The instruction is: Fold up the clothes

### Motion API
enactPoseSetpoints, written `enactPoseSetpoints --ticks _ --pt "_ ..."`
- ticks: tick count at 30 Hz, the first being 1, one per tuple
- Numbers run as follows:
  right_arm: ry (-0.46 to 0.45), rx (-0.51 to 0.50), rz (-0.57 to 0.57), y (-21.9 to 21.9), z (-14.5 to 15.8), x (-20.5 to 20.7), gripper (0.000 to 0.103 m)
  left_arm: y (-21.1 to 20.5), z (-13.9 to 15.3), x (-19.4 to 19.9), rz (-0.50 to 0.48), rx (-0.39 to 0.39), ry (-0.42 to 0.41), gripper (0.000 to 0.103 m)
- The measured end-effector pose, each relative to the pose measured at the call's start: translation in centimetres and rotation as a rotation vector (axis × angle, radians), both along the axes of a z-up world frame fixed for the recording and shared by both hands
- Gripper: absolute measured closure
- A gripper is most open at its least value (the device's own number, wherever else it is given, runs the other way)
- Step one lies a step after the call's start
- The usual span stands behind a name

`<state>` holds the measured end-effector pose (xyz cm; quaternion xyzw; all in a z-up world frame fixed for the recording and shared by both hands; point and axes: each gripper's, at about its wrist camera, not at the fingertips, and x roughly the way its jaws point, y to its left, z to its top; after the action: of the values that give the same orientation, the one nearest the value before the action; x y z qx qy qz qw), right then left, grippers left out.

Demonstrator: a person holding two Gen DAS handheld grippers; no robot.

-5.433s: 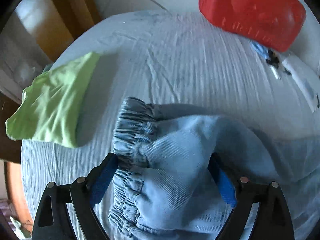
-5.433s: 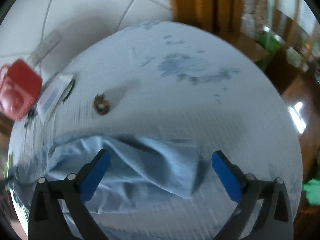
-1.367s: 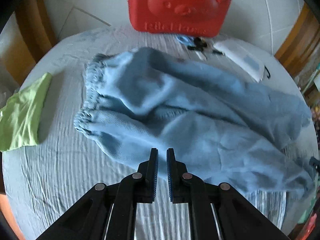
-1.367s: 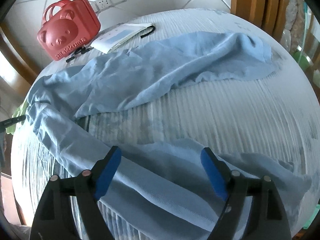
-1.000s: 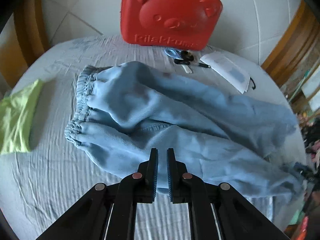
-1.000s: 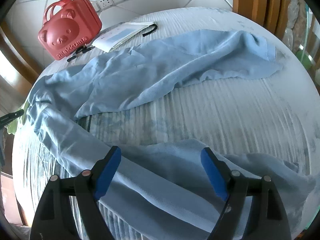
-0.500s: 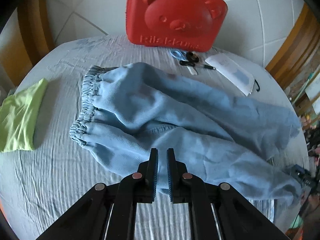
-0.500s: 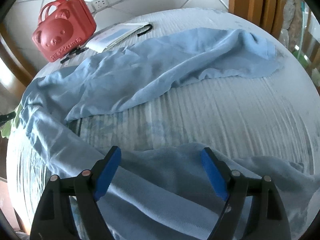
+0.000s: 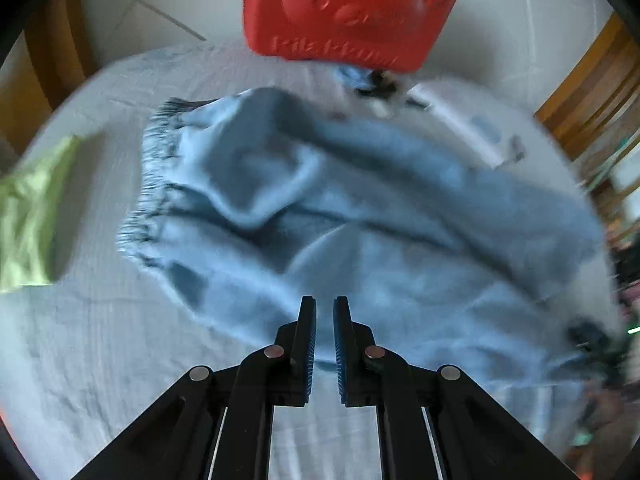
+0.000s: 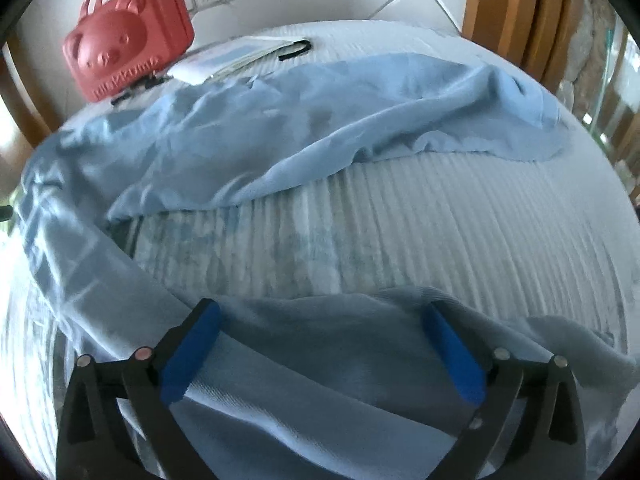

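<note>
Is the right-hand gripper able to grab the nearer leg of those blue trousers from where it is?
Probably yes. The right gripper has just opened wide, its blue pads either side of the nearer leg of the blue trousers, pressing on nothing. Nothing lies over that leg, so closing should catch cloth.

left wrist view smears with motion blur: small dark items [image 9: 380,84] under the red case [image 9: 348,12] unreadable, case top cropped; pale blue trousers [image 10: 320,380] run off the bottom edge.

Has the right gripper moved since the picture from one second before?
Yes. The right gripper has sunk toward the near trouser leg, and its jaws have just been opening wider, with cloth between them but not pinched.
</note>
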<state>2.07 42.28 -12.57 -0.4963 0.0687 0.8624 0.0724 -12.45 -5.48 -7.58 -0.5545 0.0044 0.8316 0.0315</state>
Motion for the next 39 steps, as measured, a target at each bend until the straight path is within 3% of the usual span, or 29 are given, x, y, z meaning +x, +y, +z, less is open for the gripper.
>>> enactPoseSetpoints --ticks 3,8,11,14,19,23,26,33,36,39 --pt "0.008 -0.004 -0.005 0.1 0.0 0.0 0.000 0.7 -1.3 0.5 0.026 -0.095 -0.019 0.094" --pt "0.002 -0.002 -0.004 0.0 0.0 0.0 0.000 1.0 -4.4 0.8 0.086 -0.079 -0.088 0.093" --pt "-0.001 0.006 -0.005 -0.1 0.0 0.0 0.000 1.7 -5.4 1.0 0.110 -0.112 -0.069 0.093" --pt "-0.006 0.014 -0.004 -0.1 0.0 -0.1 0.000 3.0 -6.1 1.1 0.140 -0.196 -0.052 0.092" --pt "-0.017 0.019 -0.005 -0.3 0.0 -0.2 0.000 5.6 -7.1 1.5 0.102 -0.369 -0.008 0.092" --pt "-0.023 0.020 -0.007 -0.4 0.0 -0.2 0.000 4.6 -7.2 1.5 0.164 -0.297 -0.005 0.092" --pt "-0.027 0.025 -0.006 -0.5 -0.1 -0.2 0.000 3.6 -6.9 1.0 0.160 -0.197 -0.037 0.092" --pt "-0.036 0.032 -0.011 -0.6 0.0 -0.4 0.000 4.6 -2.6 1.4 0.176 -0.044 -0.043 0.092" --pt "-0.030 0.035 -0.014 -0.6 0.0 -0.4 0.000 5.4 -1.2 1.6 0.158 -0.020 -0.022 0.092" --pt "0.034 0.059 -0.021 -0.6 -0.2 0.1 0.000 5.5 -0.5 2.0 0.154 -0.014 -0.013 0.092"
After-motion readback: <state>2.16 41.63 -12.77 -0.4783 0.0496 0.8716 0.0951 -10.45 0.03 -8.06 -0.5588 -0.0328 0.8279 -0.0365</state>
